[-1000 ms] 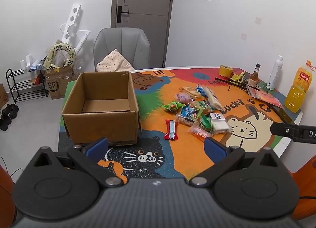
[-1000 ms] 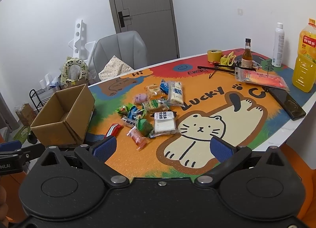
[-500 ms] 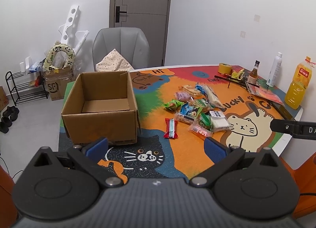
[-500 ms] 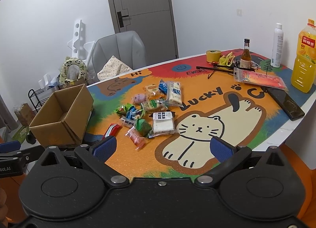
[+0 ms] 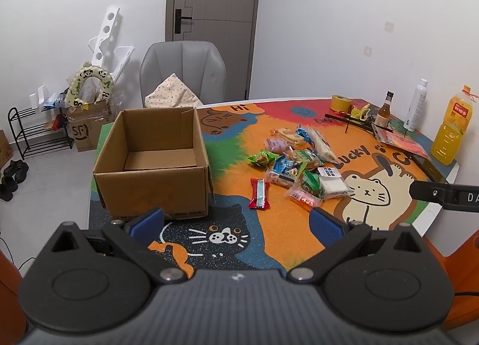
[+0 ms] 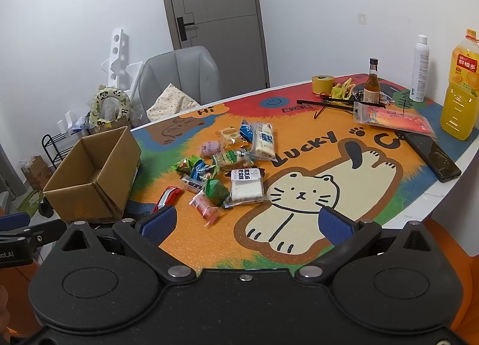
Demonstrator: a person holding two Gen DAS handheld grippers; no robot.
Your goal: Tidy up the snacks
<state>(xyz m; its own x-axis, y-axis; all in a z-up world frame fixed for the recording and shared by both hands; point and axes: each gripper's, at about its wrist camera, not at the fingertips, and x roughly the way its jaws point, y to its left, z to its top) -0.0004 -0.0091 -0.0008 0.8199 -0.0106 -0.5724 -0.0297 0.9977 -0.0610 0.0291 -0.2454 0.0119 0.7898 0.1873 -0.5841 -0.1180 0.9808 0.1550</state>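
Note:
An empty cardboard box (image 5: 155,165) (image 6: 92,177) stands on the left part of the colourful cat-print table mat (image 5: 233,237). To its right lies a pile of several wrapped snacks (image 5: 296,162) (image 6: 227,162), with a red bar (image 5: 259,194) (image 6: 167,197) nearest the box and a white packet (image 6: 248,188) at the pile's near right. My left gripper (image 5: 236,222) hovers open over the mat's near edge, in front of the box. Over the near edge by the cat drawing, my right gripper (image 6: 248,223) is open too. Both hold nothing.
Bottles, an orange juice jug (image 6: 461,87), a tape roll (image 6: 322,84), a red pouch (image 6: 395,119) and a black phone (image 6: 432,156) crowd the table's far right. A grey chair (image 5: 182,72) stands behind the table. A shoe rack and boxes (image 5: 86,126) sit on the floor at left.
Both cameras have pulled back and up slightly, so the table looks a little farther away. Snacks and box have not moved. Both grippers stay open.

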